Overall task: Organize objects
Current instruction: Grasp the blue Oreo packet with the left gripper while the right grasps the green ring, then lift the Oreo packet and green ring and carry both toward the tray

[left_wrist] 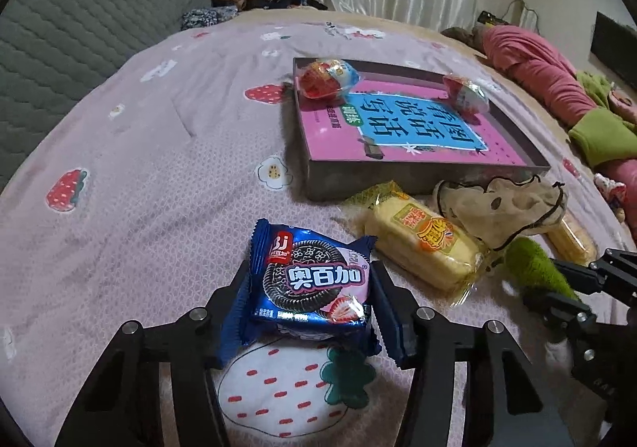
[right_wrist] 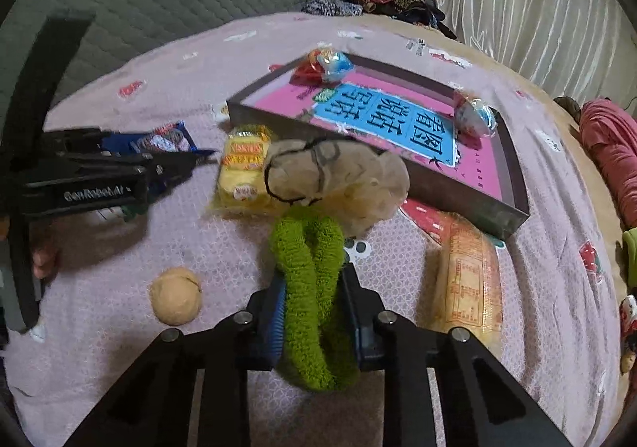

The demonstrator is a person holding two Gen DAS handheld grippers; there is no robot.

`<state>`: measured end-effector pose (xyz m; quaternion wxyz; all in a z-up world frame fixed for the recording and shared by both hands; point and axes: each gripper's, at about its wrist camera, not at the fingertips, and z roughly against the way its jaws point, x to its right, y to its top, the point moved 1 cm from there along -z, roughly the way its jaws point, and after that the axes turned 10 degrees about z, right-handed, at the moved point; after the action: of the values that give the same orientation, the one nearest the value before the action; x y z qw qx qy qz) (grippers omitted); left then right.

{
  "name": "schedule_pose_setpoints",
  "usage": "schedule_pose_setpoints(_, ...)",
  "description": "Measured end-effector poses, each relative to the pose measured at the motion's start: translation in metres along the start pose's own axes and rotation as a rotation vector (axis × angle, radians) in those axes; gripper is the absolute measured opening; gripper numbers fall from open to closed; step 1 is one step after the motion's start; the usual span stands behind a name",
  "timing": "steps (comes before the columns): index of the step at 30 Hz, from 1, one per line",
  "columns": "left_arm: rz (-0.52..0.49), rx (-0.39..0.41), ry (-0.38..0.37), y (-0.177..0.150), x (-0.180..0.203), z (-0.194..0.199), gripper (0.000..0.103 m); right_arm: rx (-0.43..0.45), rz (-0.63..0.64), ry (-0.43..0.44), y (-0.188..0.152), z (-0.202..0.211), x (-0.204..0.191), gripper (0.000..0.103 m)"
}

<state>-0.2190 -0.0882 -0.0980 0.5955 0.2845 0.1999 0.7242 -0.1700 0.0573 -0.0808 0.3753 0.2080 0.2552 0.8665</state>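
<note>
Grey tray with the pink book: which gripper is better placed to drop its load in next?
Probably the right. The right gripper, shut on the green-tailed plush toy, sits nearer the grey tray; the left gripper, holding the blue cookie packet, is farther back.

The blue biscuit packet (left_wrist: 314, 283) carries the brand 奥百加 in white characters. The pink book (left_wrist: 402, 128) in the box shows the title 看图说话写话 on a blue panel. The left gripper (right_wrist: 199, 162) body reads "GenRobot.AI". Print on the yellow snack packets is illegible.
</note>
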Motion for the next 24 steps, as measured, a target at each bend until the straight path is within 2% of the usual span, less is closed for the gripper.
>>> schedule_pose_setpoints(5,-0.003,0.005,-0.003,-0.002,0.0,0.006,0.057,0.031,-0.038,0.035,0.002,0.011,0.004,0.025)
schedule_pose_setpoints(24,-0.066,0.09,-0.018,-0.001,0.031,0.072,0.057,0.1,-0.065,0.023,0.007,0.066,0.008,0.025)
